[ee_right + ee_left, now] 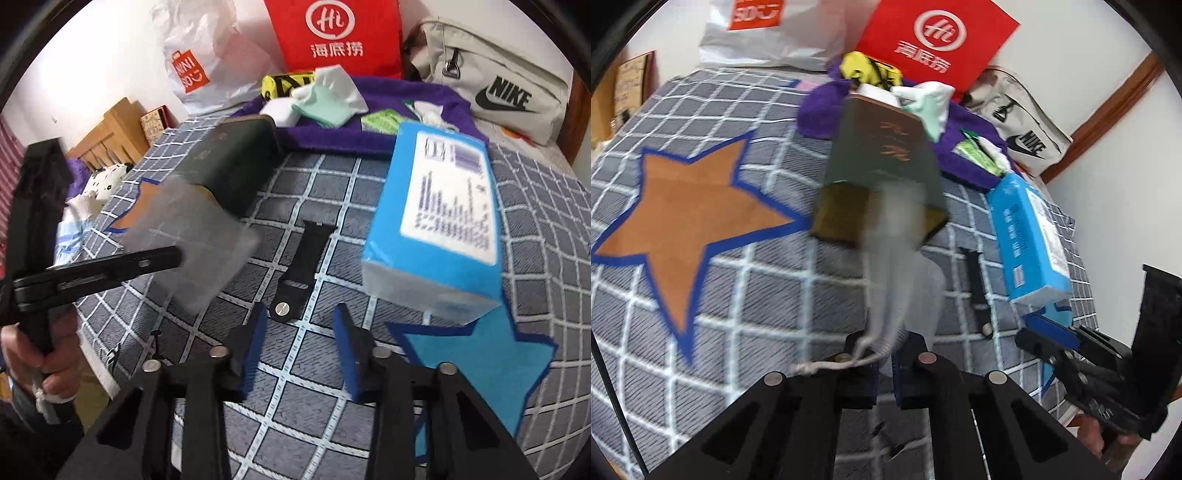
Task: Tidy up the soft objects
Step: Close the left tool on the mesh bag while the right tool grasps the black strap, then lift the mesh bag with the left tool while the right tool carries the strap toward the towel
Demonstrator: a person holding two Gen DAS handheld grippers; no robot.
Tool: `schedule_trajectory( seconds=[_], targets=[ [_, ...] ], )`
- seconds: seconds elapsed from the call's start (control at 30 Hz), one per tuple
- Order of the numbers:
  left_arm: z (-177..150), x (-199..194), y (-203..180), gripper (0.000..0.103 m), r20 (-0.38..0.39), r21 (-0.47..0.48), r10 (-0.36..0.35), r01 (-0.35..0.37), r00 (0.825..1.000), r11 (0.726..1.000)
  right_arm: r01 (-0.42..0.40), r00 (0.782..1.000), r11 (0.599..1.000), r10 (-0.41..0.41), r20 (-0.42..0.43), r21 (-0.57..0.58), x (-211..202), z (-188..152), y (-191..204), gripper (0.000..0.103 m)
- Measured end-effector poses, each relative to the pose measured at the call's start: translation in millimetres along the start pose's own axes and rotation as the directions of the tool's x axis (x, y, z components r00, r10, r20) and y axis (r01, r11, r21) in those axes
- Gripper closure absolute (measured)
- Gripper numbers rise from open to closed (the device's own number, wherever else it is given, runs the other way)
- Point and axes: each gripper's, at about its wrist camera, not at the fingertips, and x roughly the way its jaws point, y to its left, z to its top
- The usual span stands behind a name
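My left gripper [884, 363] is shut on a grey face mask [905, 280], blurred by motion, held above the checked bed cover; its ear loop [827, 366] hangs at the jaws. The mask also shows in the right wrist view [192, 240], held by the left gripper [177, 258]. My right gripper [299, 343] is open and empty, just short of a black watch strap [301, 266]. A purple towel [388, 110] at the back carries a mint and white sock [325, 99], a yellow item [284, 83] and a green packet [380, 120].
A dark green book [882, 162] lies mid-bed. A blue box [439, 218] lies to the right. A red bag [336, 37], a white plastic bag [207, 62] and a beige Nike bag [495, 81] stand against the wall. A wooden headboard [110, 133] is at left.
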Motion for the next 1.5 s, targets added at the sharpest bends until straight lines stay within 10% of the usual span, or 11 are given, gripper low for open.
schedule_trajectory(
  seconds=[0.5,0.97,1.13,1.5],
  targets=[
    [-5.0,3.9,37.0,0.097,-0.048,-0.015,0.011,-0.012,0.999,1.000,0.198,0.980,0.979,-0.196,0.039,-0.056,38.8,-0.8,37.7,0.078],
    [-5.8,4.8,38.9,0.097,-0.069,0.032,-0.026,0.028,0.997,0.999,0.139,0.985,0.989,-0.144,-0.096,-0.054,-6.7,-63.6,15.5,0.082],
    [-9.3,1.1,42.1,0.095,-0.079,0.022,-0.031,0.033,0.996,0.999,0.093,0.995,0.996,-0.093,-0.019,-0.008,-9.7,-52.5,10.8,0.048],
    [-7.3,-14.0,39.0,0.047,-0.034,0.068,0.019,-0.017,0.999,0.998,0.210,0.977,0.974,-0.207,0.043,-0.085,18.0,-37.1,30.5,0.061]
  ],
)
